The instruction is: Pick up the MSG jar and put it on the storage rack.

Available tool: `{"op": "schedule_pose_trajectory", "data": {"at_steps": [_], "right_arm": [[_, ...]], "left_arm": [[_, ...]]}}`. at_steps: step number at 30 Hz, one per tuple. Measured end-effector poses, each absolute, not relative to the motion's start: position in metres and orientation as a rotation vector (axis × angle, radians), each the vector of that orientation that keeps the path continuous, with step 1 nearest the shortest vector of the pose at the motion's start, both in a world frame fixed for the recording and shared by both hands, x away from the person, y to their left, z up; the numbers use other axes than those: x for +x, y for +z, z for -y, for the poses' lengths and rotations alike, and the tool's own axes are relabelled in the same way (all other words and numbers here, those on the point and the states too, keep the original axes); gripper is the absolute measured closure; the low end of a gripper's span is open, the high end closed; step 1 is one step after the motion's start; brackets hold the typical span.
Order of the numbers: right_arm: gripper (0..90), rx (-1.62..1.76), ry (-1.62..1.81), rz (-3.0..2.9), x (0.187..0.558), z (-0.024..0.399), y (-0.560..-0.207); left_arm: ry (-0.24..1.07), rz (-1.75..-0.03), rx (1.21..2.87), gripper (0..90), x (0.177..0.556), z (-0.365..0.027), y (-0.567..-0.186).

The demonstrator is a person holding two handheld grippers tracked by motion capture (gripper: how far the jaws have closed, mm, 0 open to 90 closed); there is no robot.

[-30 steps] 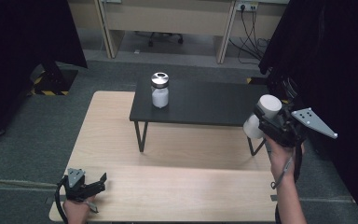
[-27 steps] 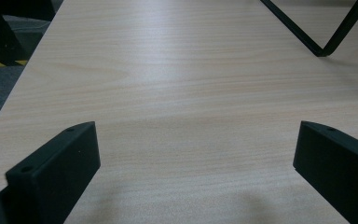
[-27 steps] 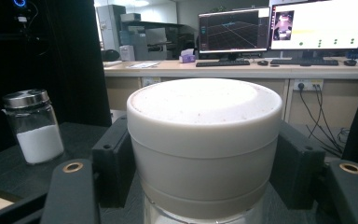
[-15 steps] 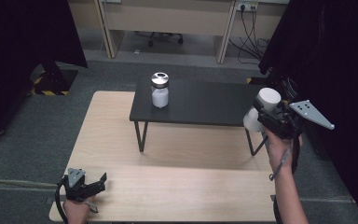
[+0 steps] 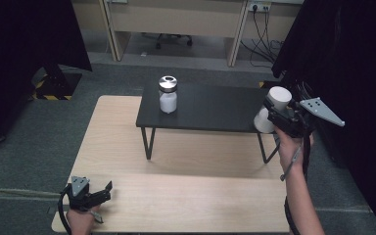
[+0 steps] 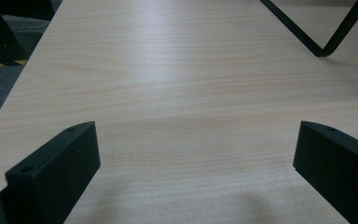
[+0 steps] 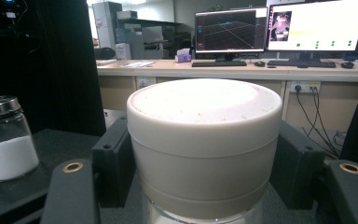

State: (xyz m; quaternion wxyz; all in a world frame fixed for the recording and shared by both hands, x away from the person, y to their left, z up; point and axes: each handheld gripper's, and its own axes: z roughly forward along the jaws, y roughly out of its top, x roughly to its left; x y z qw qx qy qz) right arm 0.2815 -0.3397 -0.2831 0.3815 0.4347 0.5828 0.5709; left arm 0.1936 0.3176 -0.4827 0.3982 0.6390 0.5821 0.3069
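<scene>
Monitors behind in right gripper view, right tongs [image 5: 280, 113] pinching white-lidded jar [image 7: 204, 144], left tongs [image 6: 196, 177] spread.

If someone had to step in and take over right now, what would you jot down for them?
Right gripper: shut on the white-lidded jar, held in the air at the right end of the small black table.
Left gripper: open, holding nothing, low over the wooden table near its front left corner.
Glass jar with metal lid: upright on the black table.
Done: white-lidded jar is grasped.
Left: probably setting it down on the black table.
</scene>
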Motion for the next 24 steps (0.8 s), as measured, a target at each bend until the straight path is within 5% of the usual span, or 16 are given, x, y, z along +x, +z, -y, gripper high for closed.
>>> {"op": "schedule_pose_trajectory", "data": {"at_steps": [24], "right_arm": [[33.9, 1.170, 1.421, -1.471, 0.320, 0.335, -0.283]], "left_arm": [[0.806, -1.493, 1.598, 0.0, 0.191, -0.313, -0.484]]}}
